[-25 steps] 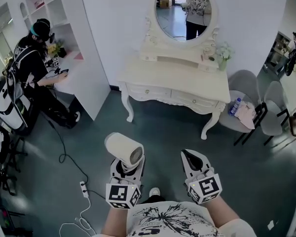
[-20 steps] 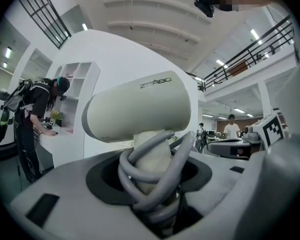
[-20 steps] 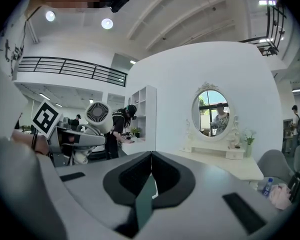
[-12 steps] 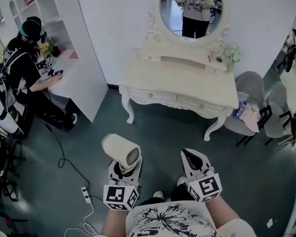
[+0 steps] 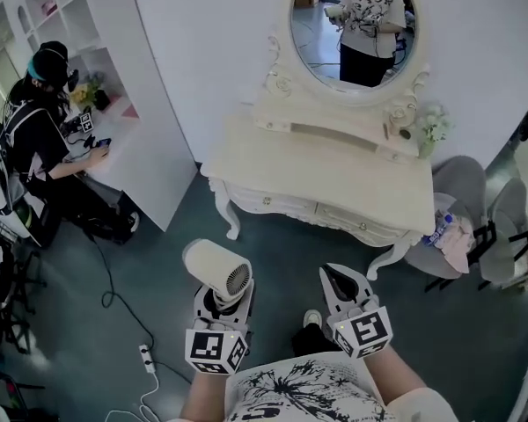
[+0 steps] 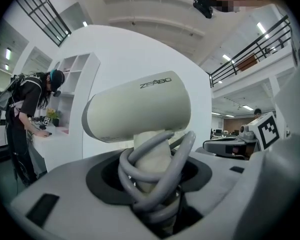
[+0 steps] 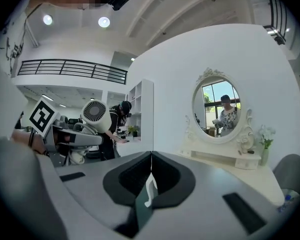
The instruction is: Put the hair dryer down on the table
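A cream hair dryer (image 5: 215, 268) (image 6: 140, 109) stands upright in my left gripper (image 5: 222, 301) (image 6: 152, 184), which is shut on its handle with the grey cord wound round it. Its barrel points left and away from me, its rear grille toward my right gripper. My right gripper (image 5: 339, 287) (image 7: 150, 181) is shut with nothing in it, held level beside the left one. The cream dressing table (image 5: 334, 170) with its oval mirror (image 5: 356, 25) stands ahead of both grippers, across a strip of floor. The hair dryer (image 7: 95, 115) also shows at the left of the right gripper view.
A person in black bends at a white shelf unit (image 5: 114, 104) at left. A black cable and power strip (image 5: 146, 356) lie on the green floor at lower left. Grey chairs (image 5: 502, 227) with a bottle and cloth stand right of the table. A small vase (image 5: 429, 130) sits on the table's right end.
The dressing table and mirror have drawn closer and shifted right in the head view. Both grippers keep their places relative to my body, the hair dryer still held.
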Motion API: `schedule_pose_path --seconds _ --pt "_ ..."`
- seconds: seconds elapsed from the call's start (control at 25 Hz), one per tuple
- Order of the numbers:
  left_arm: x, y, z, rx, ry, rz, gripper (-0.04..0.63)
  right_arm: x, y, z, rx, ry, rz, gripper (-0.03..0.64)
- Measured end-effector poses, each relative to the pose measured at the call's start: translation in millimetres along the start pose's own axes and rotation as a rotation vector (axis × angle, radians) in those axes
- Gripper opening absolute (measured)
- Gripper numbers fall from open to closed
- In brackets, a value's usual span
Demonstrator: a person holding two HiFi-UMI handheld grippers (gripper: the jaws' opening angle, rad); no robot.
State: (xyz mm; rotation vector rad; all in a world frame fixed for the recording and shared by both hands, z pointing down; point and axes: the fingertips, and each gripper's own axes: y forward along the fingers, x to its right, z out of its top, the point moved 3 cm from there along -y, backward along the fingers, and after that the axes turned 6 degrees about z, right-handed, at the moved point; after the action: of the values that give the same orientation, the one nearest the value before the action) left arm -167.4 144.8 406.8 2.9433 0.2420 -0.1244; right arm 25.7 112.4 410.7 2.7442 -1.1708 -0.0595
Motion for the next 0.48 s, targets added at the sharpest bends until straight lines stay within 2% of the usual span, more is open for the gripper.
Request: schedule_pose_path --seconds 0.2,0.48 --pt "23 69 19 0.023 -0.004 0.039 0.245 74 29 13 0.018 0.000 0.044 0.018" --pt "58 161 28 0.021 0.014 0.038 0.245 157 58 11 0.010 0.016 0.081 0.018"
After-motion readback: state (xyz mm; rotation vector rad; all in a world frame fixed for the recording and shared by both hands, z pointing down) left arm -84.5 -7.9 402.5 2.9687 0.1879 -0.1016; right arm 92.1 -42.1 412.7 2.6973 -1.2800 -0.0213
